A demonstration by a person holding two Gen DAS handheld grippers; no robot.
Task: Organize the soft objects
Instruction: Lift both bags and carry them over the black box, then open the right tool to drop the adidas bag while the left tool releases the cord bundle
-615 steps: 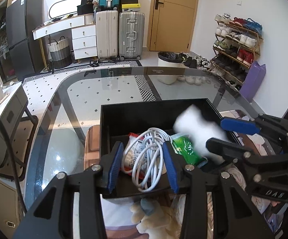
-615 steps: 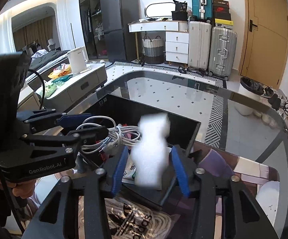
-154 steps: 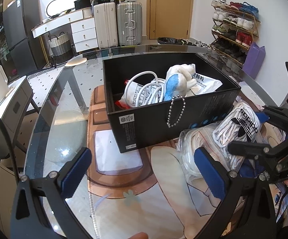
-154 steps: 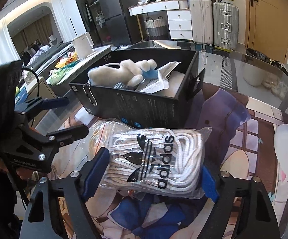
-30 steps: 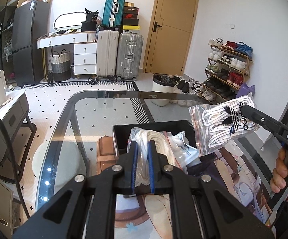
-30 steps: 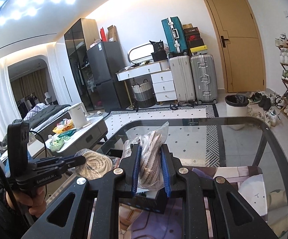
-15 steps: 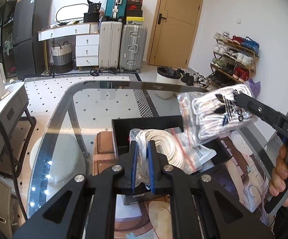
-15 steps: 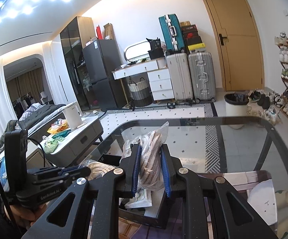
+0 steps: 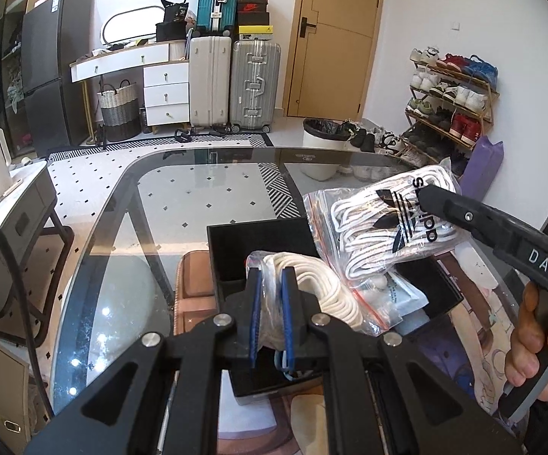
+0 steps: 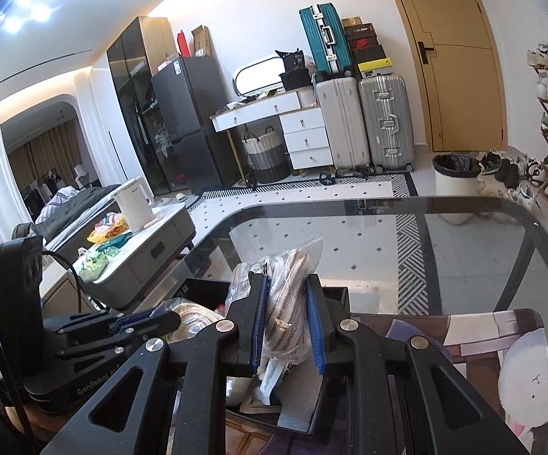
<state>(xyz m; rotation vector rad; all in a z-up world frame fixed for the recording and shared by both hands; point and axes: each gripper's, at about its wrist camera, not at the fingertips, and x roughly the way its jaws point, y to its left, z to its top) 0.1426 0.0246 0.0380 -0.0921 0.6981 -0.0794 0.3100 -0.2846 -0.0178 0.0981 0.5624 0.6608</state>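
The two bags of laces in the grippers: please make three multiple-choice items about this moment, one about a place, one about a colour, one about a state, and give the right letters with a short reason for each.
1. Where does the bag with the black trefoil logo hang?
A. Above the black box
B. On the floor by the door
C. On the shoe rack

2. What colour are the pads of the left gripper?
A. Red
B. Blue
C. Yellow

3. How does the right gripper stand?
A. Wide open and empty
B. Shut on the logo bag
C. Resting empty on the glass table

Right letters:
1 A, the bag overlaps the open box in the left wrist view.
2 B, blue strips line both fingers.
3 B, its pads press the bag from both sides.
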